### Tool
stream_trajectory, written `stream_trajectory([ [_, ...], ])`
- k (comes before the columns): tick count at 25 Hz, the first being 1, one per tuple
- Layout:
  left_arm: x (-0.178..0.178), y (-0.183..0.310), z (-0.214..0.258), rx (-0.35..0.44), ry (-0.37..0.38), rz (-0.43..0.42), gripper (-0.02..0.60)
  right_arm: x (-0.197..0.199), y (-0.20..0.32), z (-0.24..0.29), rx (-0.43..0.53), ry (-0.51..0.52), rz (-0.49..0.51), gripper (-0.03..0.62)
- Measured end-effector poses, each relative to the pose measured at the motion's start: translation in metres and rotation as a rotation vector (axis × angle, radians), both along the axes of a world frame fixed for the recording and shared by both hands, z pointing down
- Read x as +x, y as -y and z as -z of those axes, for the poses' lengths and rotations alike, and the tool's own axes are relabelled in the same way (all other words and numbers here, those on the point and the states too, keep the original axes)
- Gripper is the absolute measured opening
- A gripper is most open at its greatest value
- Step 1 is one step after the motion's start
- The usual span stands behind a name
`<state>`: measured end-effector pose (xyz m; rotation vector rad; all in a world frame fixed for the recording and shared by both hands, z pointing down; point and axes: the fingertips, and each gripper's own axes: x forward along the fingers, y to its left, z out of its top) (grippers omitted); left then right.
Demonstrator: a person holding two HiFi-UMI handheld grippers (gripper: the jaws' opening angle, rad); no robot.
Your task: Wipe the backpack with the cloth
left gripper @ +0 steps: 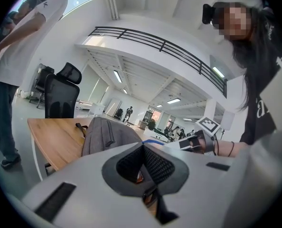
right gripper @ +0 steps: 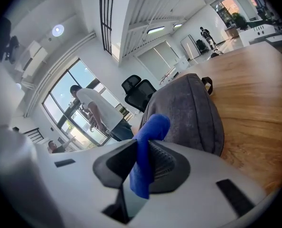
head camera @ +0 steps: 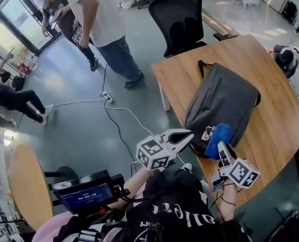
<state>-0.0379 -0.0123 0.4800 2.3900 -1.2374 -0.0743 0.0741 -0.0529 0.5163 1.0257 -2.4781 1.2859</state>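
A grey backpack [head camera: 222,105] lies flat on the wooden table [head camera: 270,74]. My right gripper [head camera: 219,146] is shut on a blue cloth [head camera: 218,139] at the backpack's near end, and the cloth bulges out above the jaws. In the right gripper view the cloth [right gripper: 148,141] stands pinched in the right gripper [right gripper: 143,151], with the backpack [right gripper: 188,108] just beyond. My left gripper [head camera: 189,134] is shut with nothing in it, hanging at the table's near-left edge beside the backpack's corner. The left gripper view has the left gripper [left gripper: 143,148] before the backpack [left gripper: 105,134].
A black office chair [head camera: 179,19] stands at the table's far side. A person in a white shirt [head camera: 101,24] stands on the floor to the left, near a power strip with cables [head camera: 107,98]. A round wooden table [head camera: 26,185] is at lower left.
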Motion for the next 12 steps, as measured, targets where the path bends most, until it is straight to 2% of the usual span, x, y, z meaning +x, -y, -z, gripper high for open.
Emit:
stream_trajectory([
  [3, -0.008, -0.029, 0.007, 0.01, 0.0, -0.032, 0.0, -0.006, -0.028, 0.004, 0.026, -0.01, -0.036, 0.078],
  [12, -0.067, -0.082, 0.015, 0.011, -0.009, -0.169, 0.0, -0.07, -0.102, 0.009, 0.049, -0.024, -0.157, 0.078],
])
